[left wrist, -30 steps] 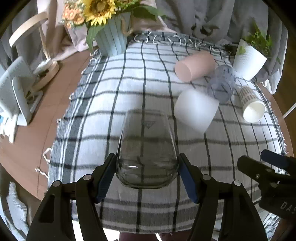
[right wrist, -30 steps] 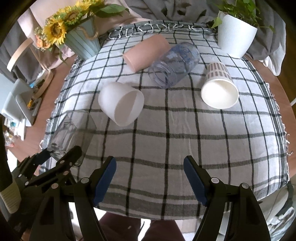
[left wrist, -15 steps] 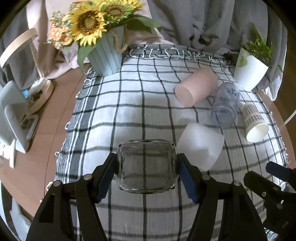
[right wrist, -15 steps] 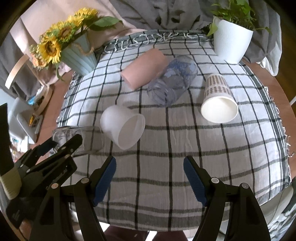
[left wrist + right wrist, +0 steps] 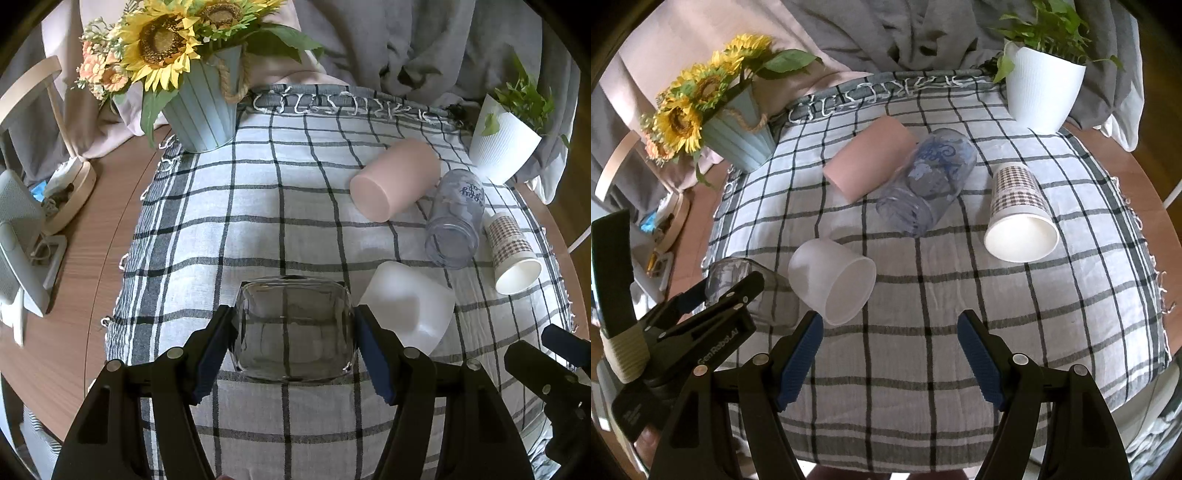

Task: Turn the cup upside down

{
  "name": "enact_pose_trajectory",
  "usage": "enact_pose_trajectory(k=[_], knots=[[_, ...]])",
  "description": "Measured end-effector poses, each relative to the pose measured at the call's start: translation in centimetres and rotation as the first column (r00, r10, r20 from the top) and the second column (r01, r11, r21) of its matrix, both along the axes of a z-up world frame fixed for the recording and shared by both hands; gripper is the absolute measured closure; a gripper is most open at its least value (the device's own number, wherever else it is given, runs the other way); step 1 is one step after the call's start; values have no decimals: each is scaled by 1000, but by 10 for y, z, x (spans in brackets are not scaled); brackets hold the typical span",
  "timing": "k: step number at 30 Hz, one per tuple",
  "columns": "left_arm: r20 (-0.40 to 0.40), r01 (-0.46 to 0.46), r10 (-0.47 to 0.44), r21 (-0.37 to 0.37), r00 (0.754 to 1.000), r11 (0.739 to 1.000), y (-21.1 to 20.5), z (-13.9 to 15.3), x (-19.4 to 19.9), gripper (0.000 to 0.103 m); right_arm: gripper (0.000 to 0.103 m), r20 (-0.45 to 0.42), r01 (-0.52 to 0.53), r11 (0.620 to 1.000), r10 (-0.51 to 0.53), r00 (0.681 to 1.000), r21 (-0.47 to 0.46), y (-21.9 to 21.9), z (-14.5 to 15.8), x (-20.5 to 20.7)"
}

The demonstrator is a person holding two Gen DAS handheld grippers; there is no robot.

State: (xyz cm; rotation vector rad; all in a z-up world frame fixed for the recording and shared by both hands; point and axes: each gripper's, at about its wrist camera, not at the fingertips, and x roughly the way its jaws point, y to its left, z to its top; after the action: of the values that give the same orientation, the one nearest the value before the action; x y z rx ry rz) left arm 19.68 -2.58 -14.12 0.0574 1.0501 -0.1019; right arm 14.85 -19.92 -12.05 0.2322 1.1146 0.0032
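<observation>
My left gripper (image 5: 293,343) is shut on a clear glass cup (image 5: 293,328), pinched between its blue pads above the checked cloth (image 5: 258,206). The glass looks upended, its thick base toward the camera. The same glass (image 5: 746,291) shows in the right wrist view at the left, behind the left gripper's fingers (image 5: 716,299). My right gripper (image 5: 890,354) is open and empty over the near middle of the cloth; its fingers (image 5: 546,354) show at the lower right of the left wrist view.
Lying on their sides on the cloth: a frosted white cup (image 5: 831,280), a pink cup (image 5: 870,162), a clear blue-printed jar (image 5: 927,181), a patterned paper cup (image 5: 1019,218). A sunflower pot (image 5: 199,114) stands back left, a white plant pot (image 5: 1043,92) back right.
The left gripper has turned the glass from a tilted pose to upended while lifting and drawing back. The right gripper has stayed open and drifted slightly back.
</observation>
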Motion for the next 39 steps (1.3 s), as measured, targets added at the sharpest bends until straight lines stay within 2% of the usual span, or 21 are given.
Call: enact_pose_trajectory(k=[2, 5, 12, 14, 20, 31, 39], knots=[[15, 1, -1, -6, 1000, 1000, 0, 2, -1, 26, 22, 9, 2, 1000, -2, 1000, 0, -2, 1, -1], [46, -7, 8, -21, 999, 1000, -1, 10, -9, 18, 20, 37, 6, 1000, -6, 999, -6, -6, 7, -5], [91, -39, 41, -23, 995, 999, 2, 35, -39, 9, 20, 100, 5, 1000, -3, 995, -21, -13, 25, -23], [107, -52, 53, -7, 993, 999, 3, 44, -50, 3, 19, 118, 12, 1000, -9, 993, -23, -14, 31, -30], [147, -99, 96, 10, 984, 995, 14, 72, -79, 0, 19, 170, 7, 1000, -3, 985, -24, -13, 53, -53], [237, -75, 67, 22, 969, 997, 30, 120, -141, 0, 19, 304, 30, 996, -4, 953, -82, 8, 100, -106], [267, -83, 78, 9, 961, 997, 38, 135, -171, 0, 19, 356, 34, 994, 5, 935, -103, 18, 117, -137]])
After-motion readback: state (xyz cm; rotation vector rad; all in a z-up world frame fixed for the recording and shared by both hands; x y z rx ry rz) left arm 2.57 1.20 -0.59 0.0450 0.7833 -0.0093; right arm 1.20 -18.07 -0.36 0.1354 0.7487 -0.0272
